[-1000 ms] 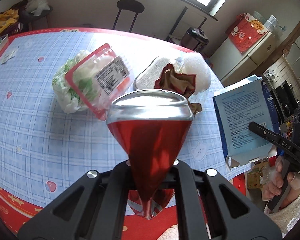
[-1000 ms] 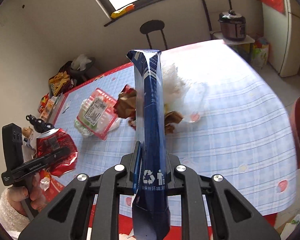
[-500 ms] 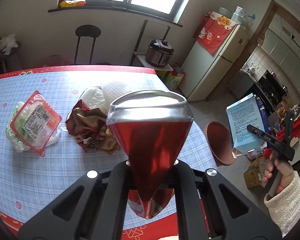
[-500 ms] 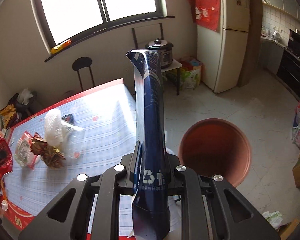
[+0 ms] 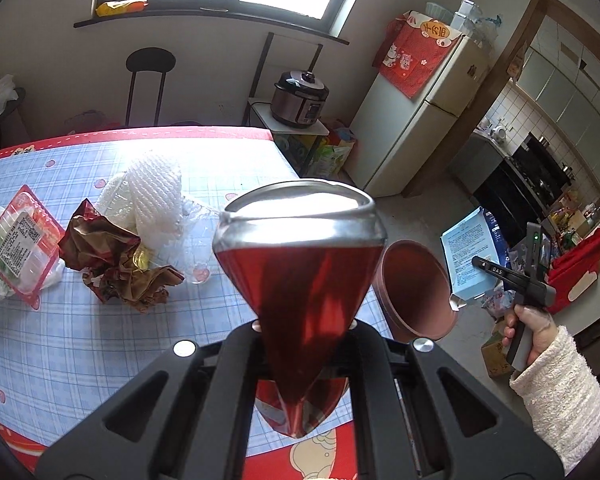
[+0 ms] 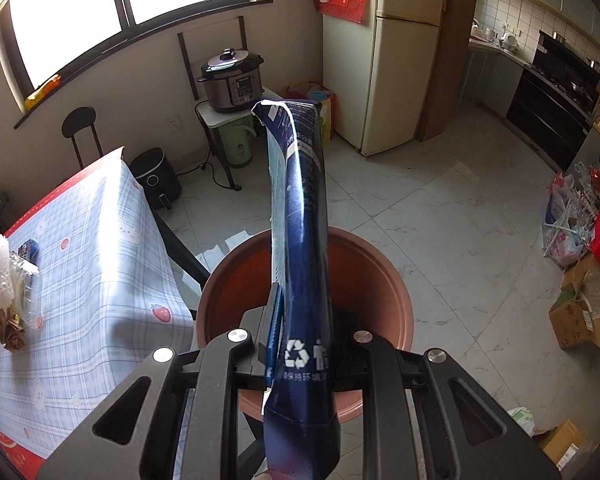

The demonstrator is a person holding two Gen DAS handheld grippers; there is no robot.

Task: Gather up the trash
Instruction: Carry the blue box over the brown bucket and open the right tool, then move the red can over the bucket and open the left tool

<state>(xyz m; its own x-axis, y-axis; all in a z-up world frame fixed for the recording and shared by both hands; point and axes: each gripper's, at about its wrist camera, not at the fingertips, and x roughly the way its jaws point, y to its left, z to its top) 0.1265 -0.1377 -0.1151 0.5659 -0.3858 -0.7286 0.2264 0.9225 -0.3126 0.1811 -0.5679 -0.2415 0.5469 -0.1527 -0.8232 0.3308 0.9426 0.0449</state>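
My left gripper [image 5: 302, 326] is shut on a crushed red drink can [image 5: 300, 264], held above the table's front right corner. My right gripper [image 6: 300, 344] is shut on a flattened blue carton [image 6: 300, 240] and holds it directly over the terracotta-coloured bin [image 6: 376, 280] on the floor; the same carton [image 5: 470, 256] and bin [image 5: 414, 290] show in the left wrist view. On the blue checked tablecloth [image 5: 80, 328] lie a brown crumpled wrapper [image 5: 116, 258], white foam netting [image 5: 154, 200] and a red-rimmed plastic tray [image 5: 18, 246].
The bin stands on the tiled floor just off the table's right edge [image 6: 160, 248]. A pressure cooker [image 6: 232, 80] sits on a small stand, a fridge [image 6: 404, 52] stands behind, and cardboard boxes [image 6: 576, 320] and bags lie at the right. A stool [image 5: 150, 76] stands behind the table.
Both grippers have swung right, away from the table. The right gripper moved the blue carton from beside the bin to directly above its opening. The left gripper carried the can toward the table's right edge.
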